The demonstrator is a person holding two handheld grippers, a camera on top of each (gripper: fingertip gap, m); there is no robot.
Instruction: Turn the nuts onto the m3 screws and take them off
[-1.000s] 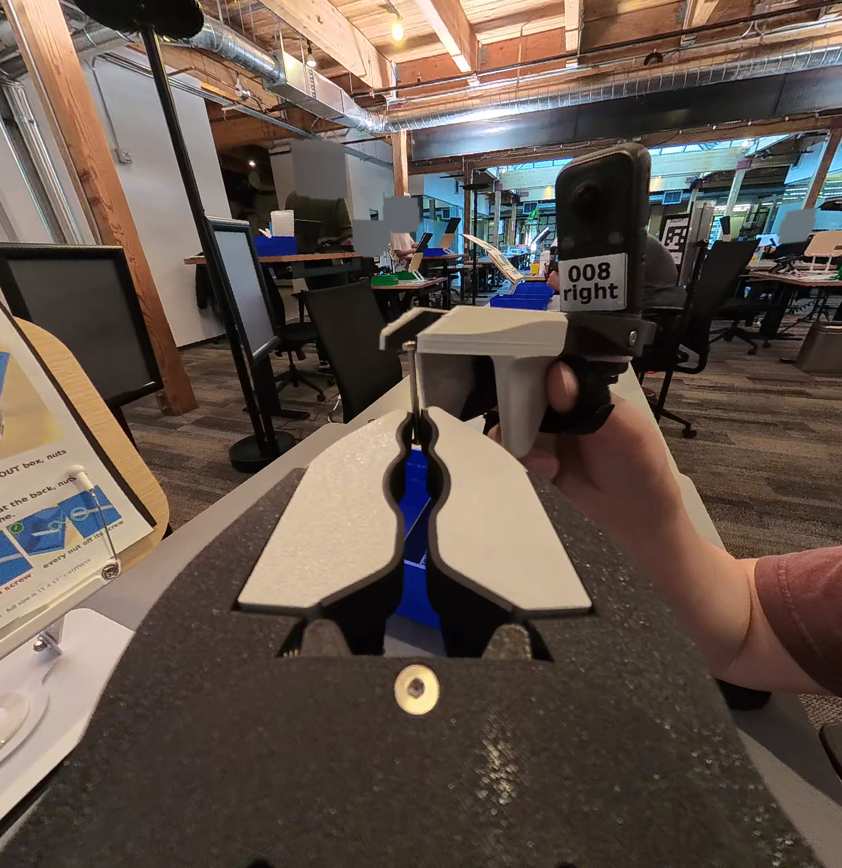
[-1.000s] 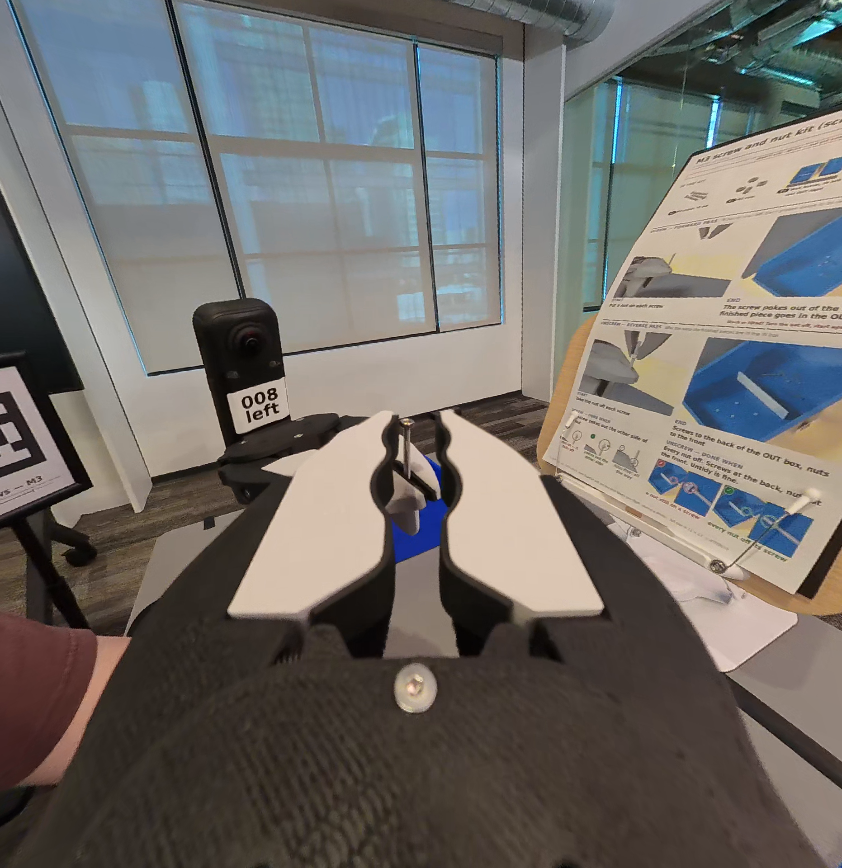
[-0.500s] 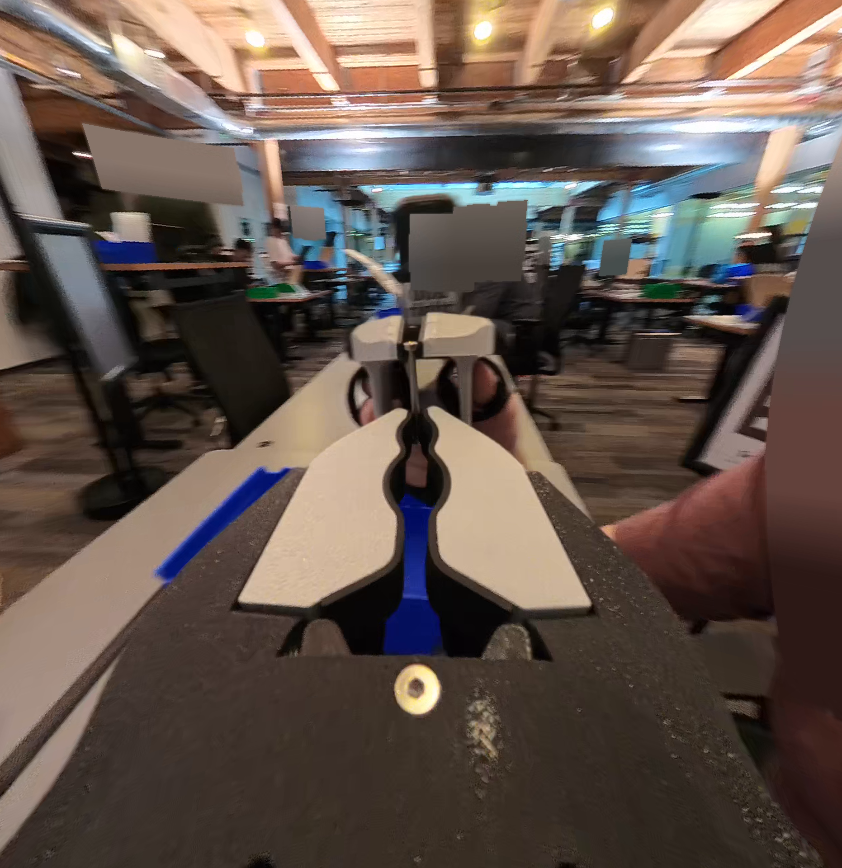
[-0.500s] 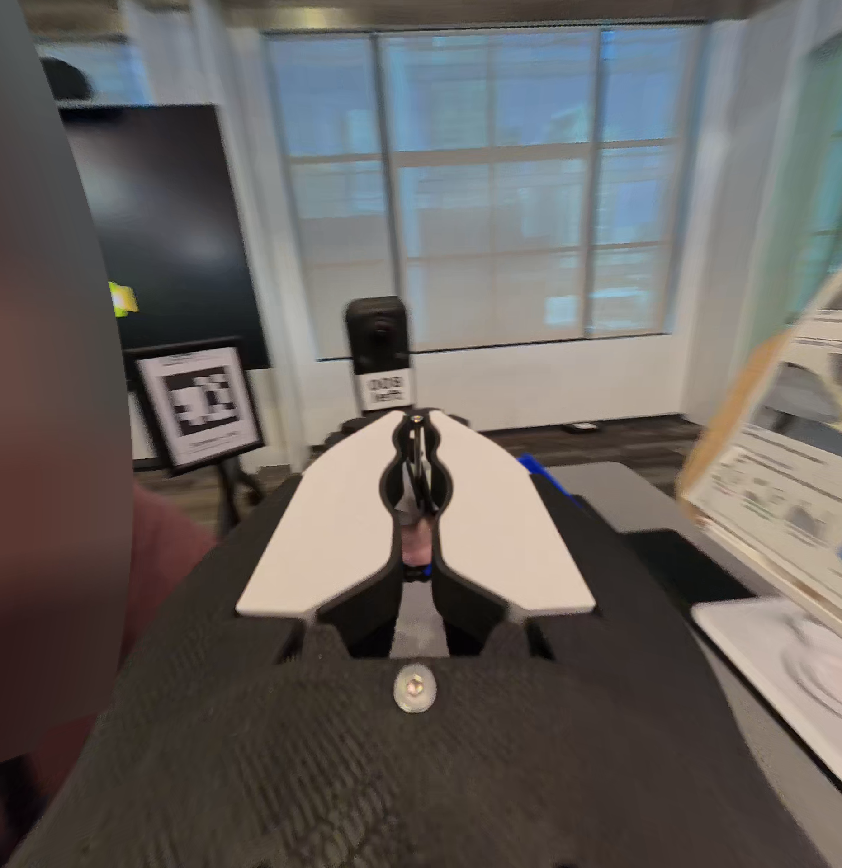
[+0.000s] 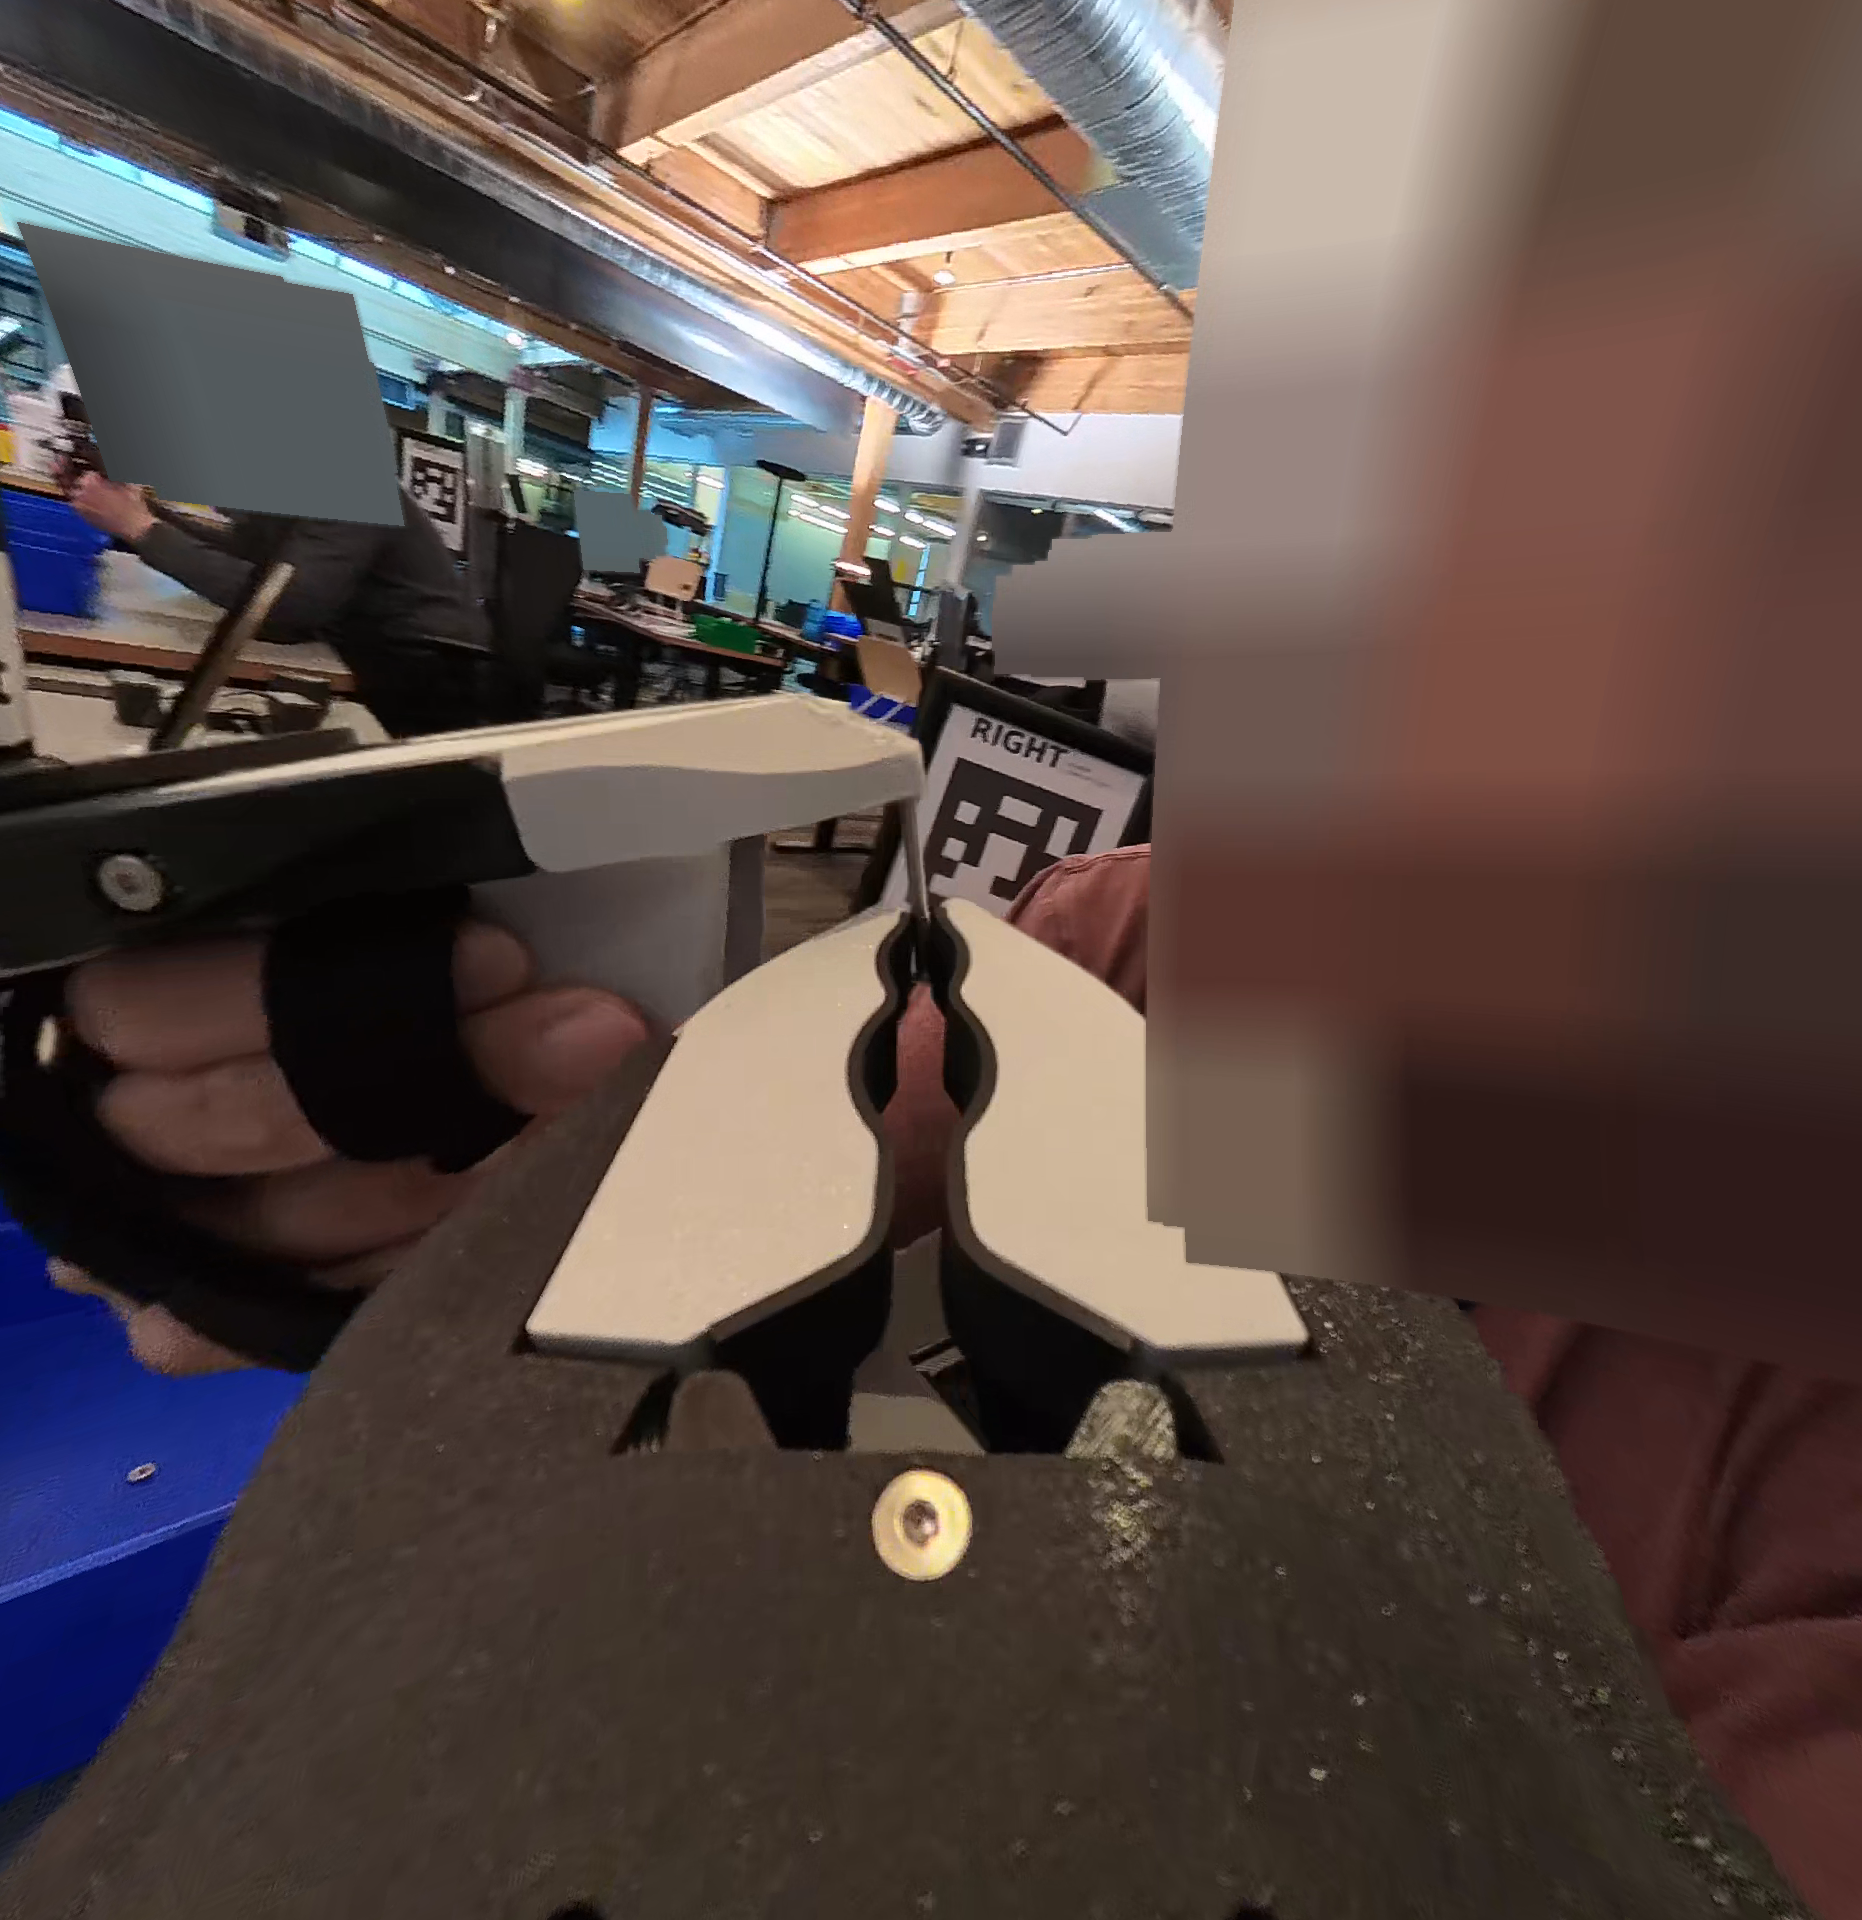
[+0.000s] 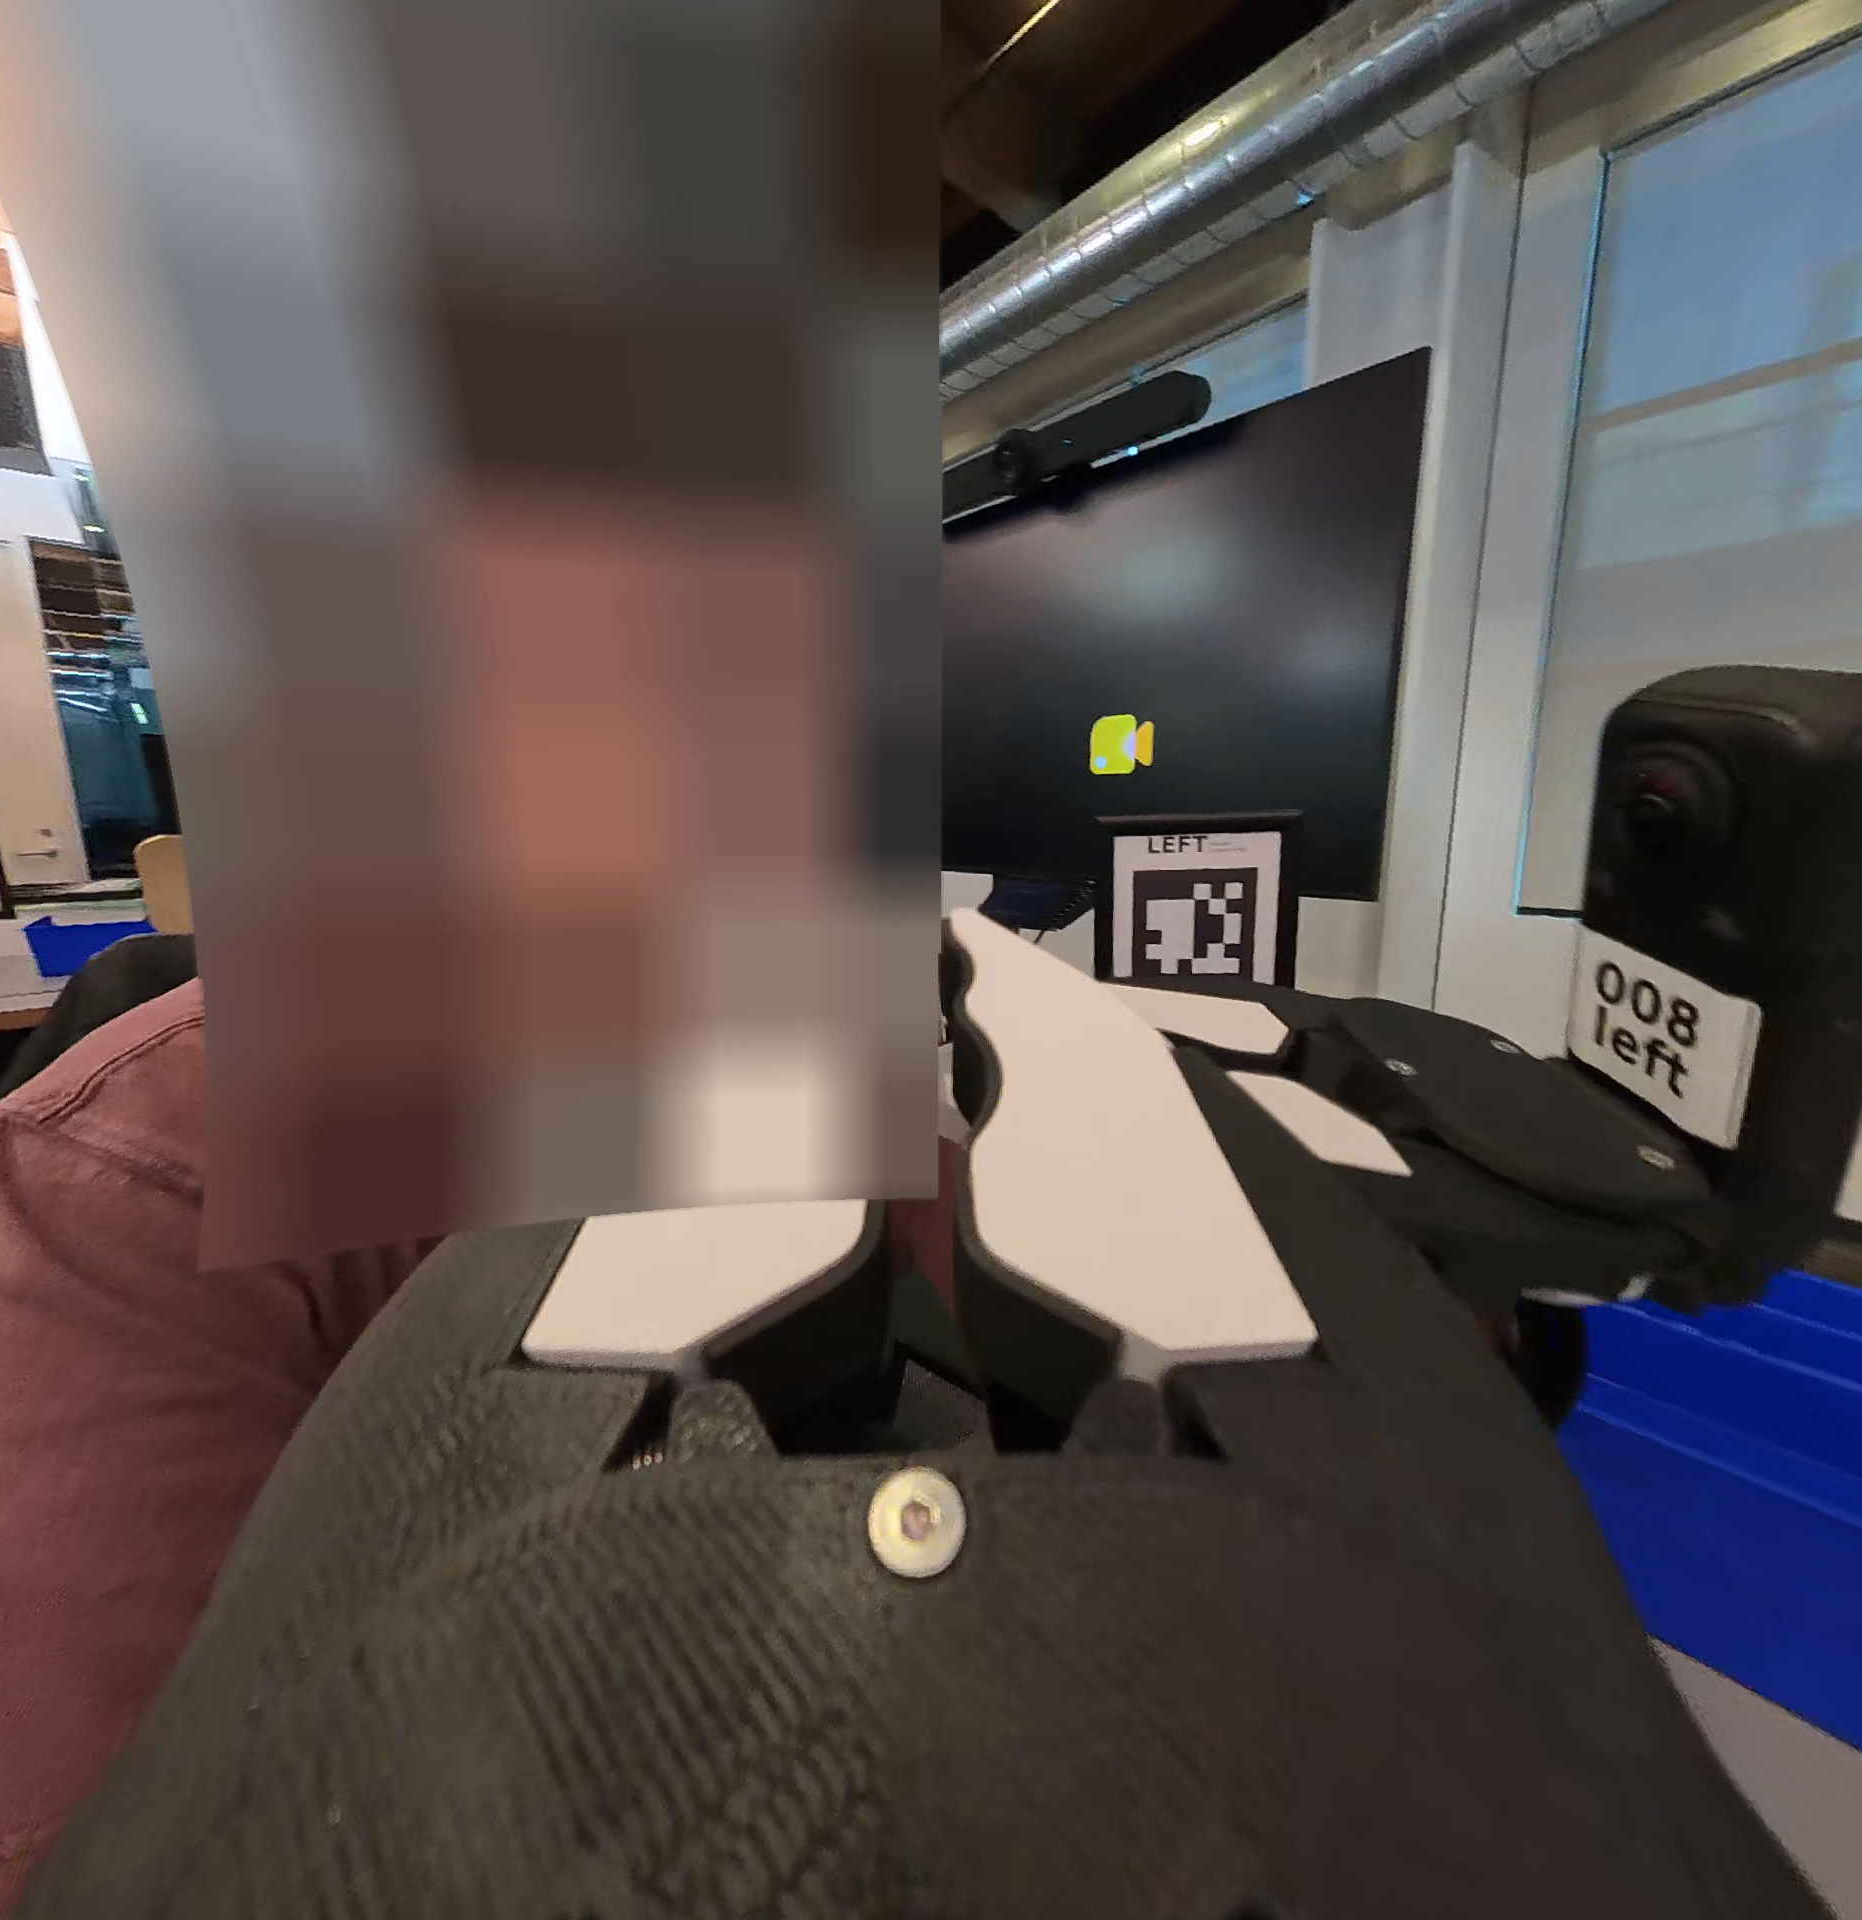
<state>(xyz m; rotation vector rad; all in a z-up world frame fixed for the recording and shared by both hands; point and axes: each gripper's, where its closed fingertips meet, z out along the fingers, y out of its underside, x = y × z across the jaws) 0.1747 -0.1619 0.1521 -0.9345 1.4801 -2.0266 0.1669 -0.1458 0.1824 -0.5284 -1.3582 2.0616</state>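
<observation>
Between two closed claws, left claw (image 5: 922, 940) and right claw (image 5: 911, 800), one screw (image 5: 912, 883).

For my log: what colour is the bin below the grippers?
Blue bin, clearest in the right wrist view.

In the right wrist view the right gripper's (image 6: 942, 997) left finger and fingertips lie under a blur patch, so its grip cannot be told, while in the left wrist view the screw's (image 5: 914, 883) head is hidden by the right gripper's fingertip and any nut is too small to tell.
</observation>
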